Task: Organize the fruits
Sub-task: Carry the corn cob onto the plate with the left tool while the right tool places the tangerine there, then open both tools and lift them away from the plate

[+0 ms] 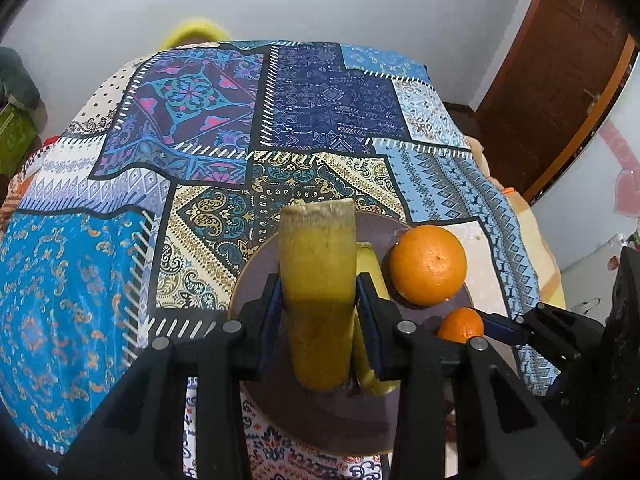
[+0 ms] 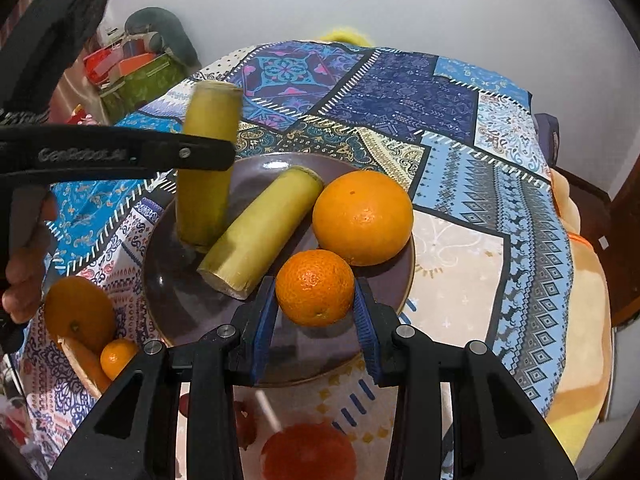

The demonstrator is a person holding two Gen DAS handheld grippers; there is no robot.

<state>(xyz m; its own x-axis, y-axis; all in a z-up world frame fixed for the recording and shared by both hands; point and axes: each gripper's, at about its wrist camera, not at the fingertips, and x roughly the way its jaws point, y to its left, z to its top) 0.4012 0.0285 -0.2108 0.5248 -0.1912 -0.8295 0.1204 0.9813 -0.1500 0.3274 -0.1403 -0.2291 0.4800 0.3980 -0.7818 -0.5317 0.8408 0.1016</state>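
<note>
Left gripper [image 1: 318,304] has its blue-padded jaws clamped on a thick yellow-green sugarcane segment [image 1: 318,292], gripped around mid-length, the cut fibrous end pointing away from the camera. In the right wrist view this same piece stands near upright, slightly tilted, its lower end at the left part of the round dark purple-brown plate [image 2: 192,304]; contact with the plate can't be confirmed. A second pale yellow-green sugarcane segment [image 2: 260,232] lies flat and diagonal on the plate, just beside the held one. Right gripper [image 2: 316,312] jaws sit partly open around a small orange mandarin [image 2: 316,288] on the near side of the plate; pads look right against its sides, but firm clamping can't be told. A large round orange [image 2: 362,218] rests on the plate behind the mandarin, touching or nearly touching it and near the lying cane's far end. Left of the plate, a shallow wooden bowl [image 2: 80,372] holds another orange [image 2: 78,312] and a small mandarin [image 2: 118,358]. Plate and bowl sit on a desk covered with a blue patchwork-patterned cloth [image 2: 460,120]. The person's left hand [image 2: 22,280] shows at the left edge.
</note>
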